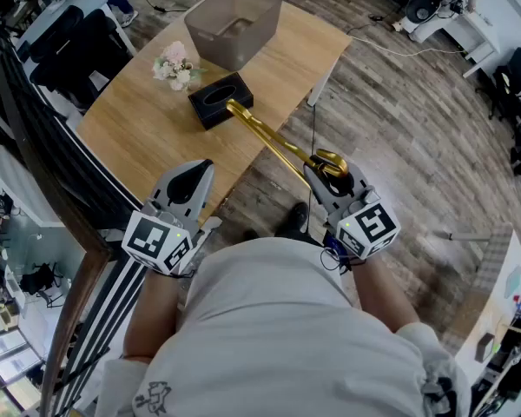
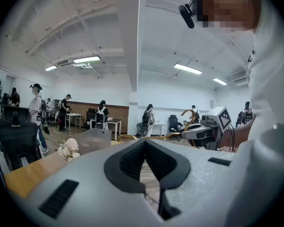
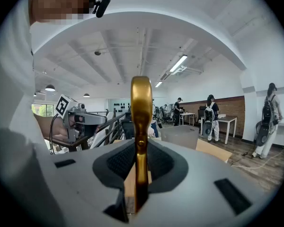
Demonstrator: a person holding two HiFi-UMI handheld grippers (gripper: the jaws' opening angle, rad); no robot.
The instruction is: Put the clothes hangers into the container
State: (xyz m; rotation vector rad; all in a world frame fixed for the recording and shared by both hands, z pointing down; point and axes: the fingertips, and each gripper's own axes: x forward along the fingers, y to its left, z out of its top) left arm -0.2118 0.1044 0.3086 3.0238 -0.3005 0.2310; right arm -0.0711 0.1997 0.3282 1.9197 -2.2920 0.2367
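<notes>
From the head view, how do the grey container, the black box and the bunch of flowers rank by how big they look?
Largest: grey container.
Then: black box.
Smallest: bunch of flowers, though it looks only a little smaller than the box.

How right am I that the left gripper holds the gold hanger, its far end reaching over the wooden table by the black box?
Not quite: the right gripper holds the gold hanger, jaws closed on it, as the right gripper view shows; the left gripper has nothing between its jaws. The hanger's far end does reach over the wooden table by the black box.
</notes>
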